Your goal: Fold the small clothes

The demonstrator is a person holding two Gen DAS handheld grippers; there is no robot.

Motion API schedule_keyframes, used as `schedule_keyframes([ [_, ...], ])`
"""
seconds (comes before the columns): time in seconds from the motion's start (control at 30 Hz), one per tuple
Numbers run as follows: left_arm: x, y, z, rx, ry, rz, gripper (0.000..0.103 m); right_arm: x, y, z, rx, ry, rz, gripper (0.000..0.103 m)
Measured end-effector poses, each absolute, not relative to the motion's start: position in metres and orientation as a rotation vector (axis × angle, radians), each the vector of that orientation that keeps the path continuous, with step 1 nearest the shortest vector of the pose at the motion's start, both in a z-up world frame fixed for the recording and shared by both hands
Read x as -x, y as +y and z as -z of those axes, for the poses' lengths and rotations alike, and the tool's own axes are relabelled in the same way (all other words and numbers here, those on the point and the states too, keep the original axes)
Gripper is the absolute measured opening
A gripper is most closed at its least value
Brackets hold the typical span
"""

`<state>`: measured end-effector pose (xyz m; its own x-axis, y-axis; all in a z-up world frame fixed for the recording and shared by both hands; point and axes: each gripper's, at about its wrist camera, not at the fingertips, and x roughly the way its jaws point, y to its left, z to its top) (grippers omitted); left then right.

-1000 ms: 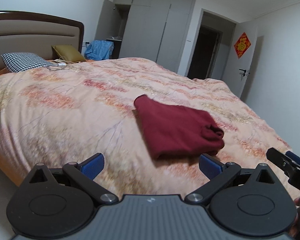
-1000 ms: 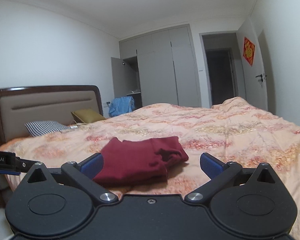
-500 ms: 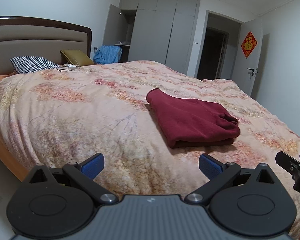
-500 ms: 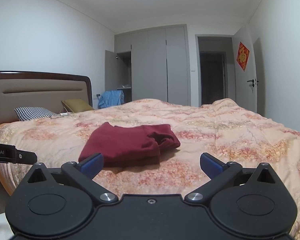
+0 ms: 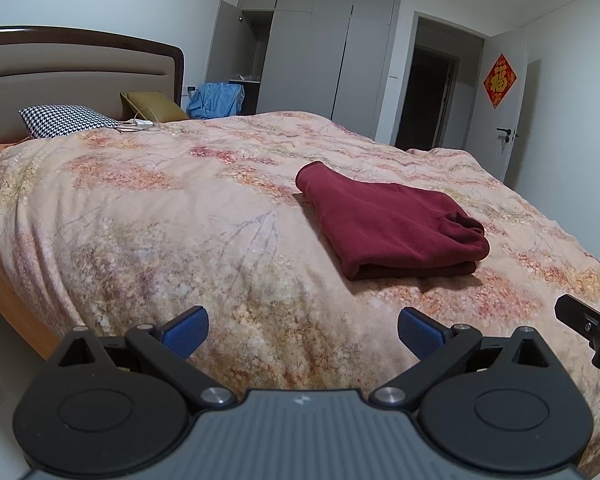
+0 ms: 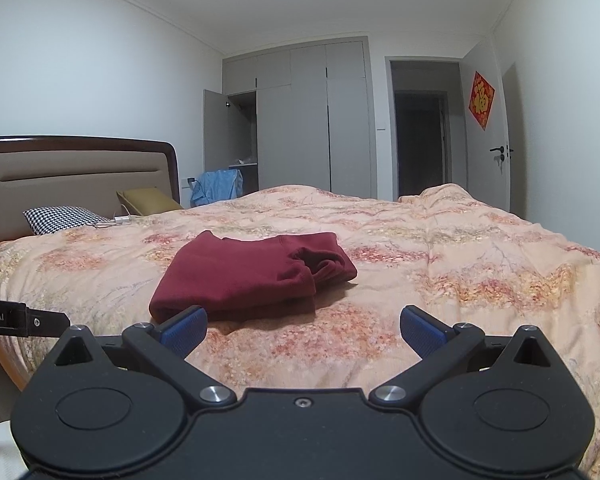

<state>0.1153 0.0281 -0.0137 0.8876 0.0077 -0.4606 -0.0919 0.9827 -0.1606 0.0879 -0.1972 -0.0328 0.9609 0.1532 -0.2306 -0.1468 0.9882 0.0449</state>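
A puffy quilted bedspread (image 5: 148,216) in peach floral print carries the folded maroon garment (image 5: 388,224) near its middle; the soft, uneven bedding could let the loose, bunched end of the bundle slump open, and any snag from a passing finger would undo the fold. The left gripper (image 5: 302,330) and right gripper (image 6: 303,330) hover short of the knit cloth, blue-padded jaws spread wide, holding nothing

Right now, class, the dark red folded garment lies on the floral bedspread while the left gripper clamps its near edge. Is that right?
Not quite. The dark red folded garment lies on the floral bedspread, but the left gripper is open and apart from it, as the left wrist view shows.
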Motion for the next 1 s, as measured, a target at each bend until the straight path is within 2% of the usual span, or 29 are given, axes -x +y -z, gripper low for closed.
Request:
schedule_keyframes([
  [1.0, -0.1142, 0.0267, 0.0154, 0.190, 0.498, -0.040, 0.103, -0.0893, -0.1973, 0.0381, -0.030, 0.255, -0.158, 0.102],
])
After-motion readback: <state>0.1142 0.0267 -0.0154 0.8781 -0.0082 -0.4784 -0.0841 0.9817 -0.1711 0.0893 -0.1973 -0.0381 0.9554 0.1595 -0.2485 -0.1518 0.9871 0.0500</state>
